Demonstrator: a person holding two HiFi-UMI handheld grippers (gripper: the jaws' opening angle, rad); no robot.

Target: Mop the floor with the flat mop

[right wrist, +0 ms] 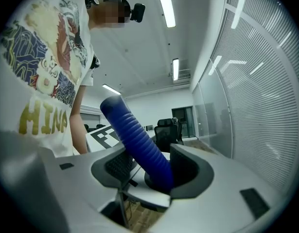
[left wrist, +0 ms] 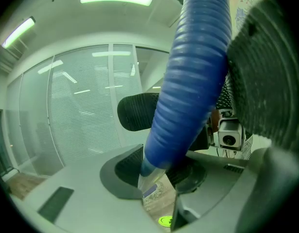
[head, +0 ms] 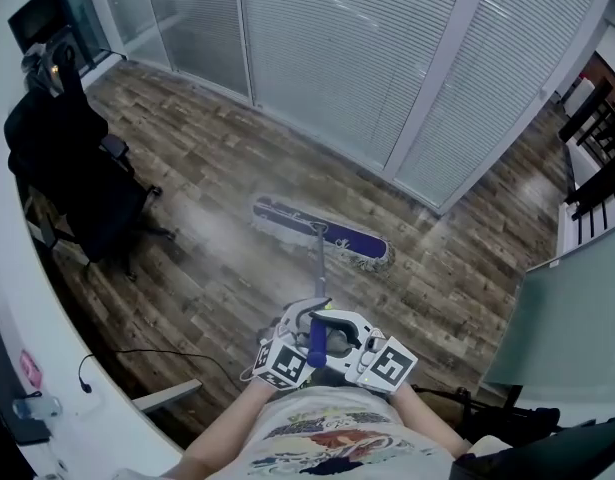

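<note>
In the head view the flat mop's purple and white head [head: 322, 236] lies flat on the wood floor [head: 217, 168] ahead of me. Its thin metal pole [head: 318, 268] runs back to a ribbed blue handle [head: 316, 341] at my waist. My left gripper [head: 303, 328] and right gripper [head: 339, 334] meet on that handle from either side. The blue handle [left wrist: 193, 81] fills the left gripper view, slanting down between the jaws of the left gripper [left wrist: 164, 178], which is shut on it. In the right gripper view the blue handle [right wrist: 137, 140] slants between the pads of the right gripper [right wrist: 149, 174], also shut on it.
A black office chair [head: 77, 168] stands at the left by a curved white desk [head: 47, 368]. A cable [head: 137, 353] trails on the floor near it. Glass partitions with blinds [head: 367, 58] close off the far side. Dark chairs [head: 597, 158] and a grey panel [head: 572, 328] stand at the right.
</note>
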